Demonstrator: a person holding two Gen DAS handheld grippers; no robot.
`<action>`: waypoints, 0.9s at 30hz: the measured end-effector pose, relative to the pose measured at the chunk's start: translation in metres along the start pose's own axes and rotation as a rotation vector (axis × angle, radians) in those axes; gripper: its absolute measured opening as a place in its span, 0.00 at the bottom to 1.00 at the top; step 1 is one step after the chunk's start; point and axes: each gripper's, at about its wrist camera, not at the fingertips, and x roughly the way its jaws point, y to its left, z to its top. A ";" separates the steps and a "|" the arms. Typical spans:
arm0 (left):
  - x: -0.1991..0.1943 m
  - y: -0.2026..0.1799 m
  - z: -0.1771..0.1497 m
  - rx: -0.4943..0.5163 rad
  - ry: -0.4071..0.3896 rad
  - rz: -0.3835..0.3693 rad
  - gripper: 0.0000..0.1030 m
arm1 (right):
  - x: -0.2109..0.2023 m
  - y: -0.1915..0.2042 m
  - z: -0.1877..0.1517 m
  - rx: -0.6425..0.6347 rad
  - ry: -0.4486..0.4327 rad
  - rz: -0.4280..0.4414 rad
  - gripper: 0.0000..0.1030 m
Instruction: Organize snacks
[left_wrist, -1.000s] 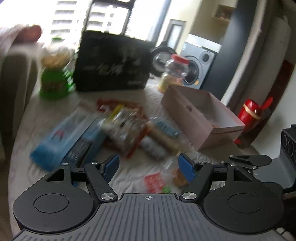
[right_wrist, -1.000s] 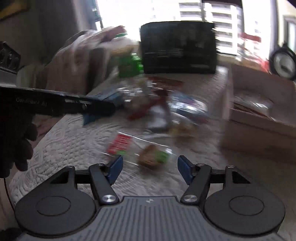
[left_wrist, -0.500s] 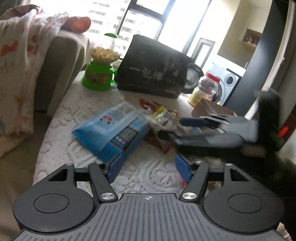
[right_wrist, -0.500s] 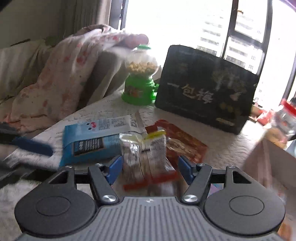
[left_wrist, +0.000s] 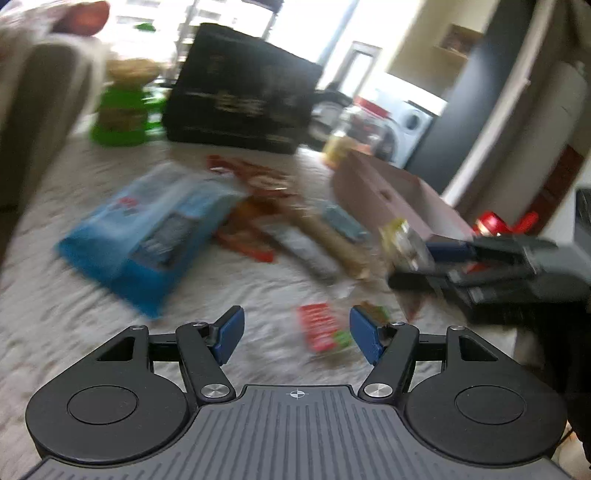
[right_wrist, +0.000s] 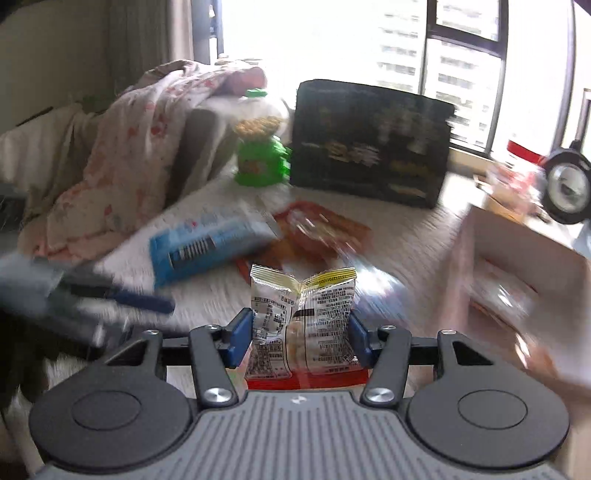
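My right gripper (right_wrist: 301, 338) is shut on two clear snack packets with yellow tops (right_wrist: 303, 321) and holds them above the table. From the left wrist view the same gripper (left_wrist: 424, 260) carries the packets (left_wrist: 400, 240) in front of the pink cardboard box (left_wrist: 391, 192). My left gripper (left_wrist: 295, 338) is open and empty above a small red and green packet (left_wrist: 321, 328). A blue snack bag (left_wrist: 147, 232), red packets (left_wrist: 258, 177) and long wrapped bars (left_wrist: 328, 240) lie on the white cloth.
A black gift box (left_wrist: 240, 88) and a green candy dispenser (left_wrist: 125, 107) stand at the back. A red-lidded jar (left_wrist: 354, 129) is behind the pink box (right_wrist: 517, 266). A blanket-draped chair (right_wrist: 147, 147) is on the left.
My right gripper closed on the two yellow-topped packets, lifted them and carried them right toward the pink box. My left gripper swung right, over the small red packet.
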 end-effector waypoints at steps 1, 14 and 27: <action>0.006 -0.004 0.002 0.020 0.005 -0.018 0.67 | -0.006 -0.004 -0.010 0.007 -0.001 -0.032 0.53; 0.029 -0.069 -0.010 0.322 0.163 -0.069 0.63 | -0.035 -0.044 -0.083 0.176 -0.088 -0.154 0.63; 0.050 -0.035 0.013 0.201 0.116 -0.006 0.61 | -0.038 -0.063 -0.099 0.313 -0.120 -0.156 0.63</action>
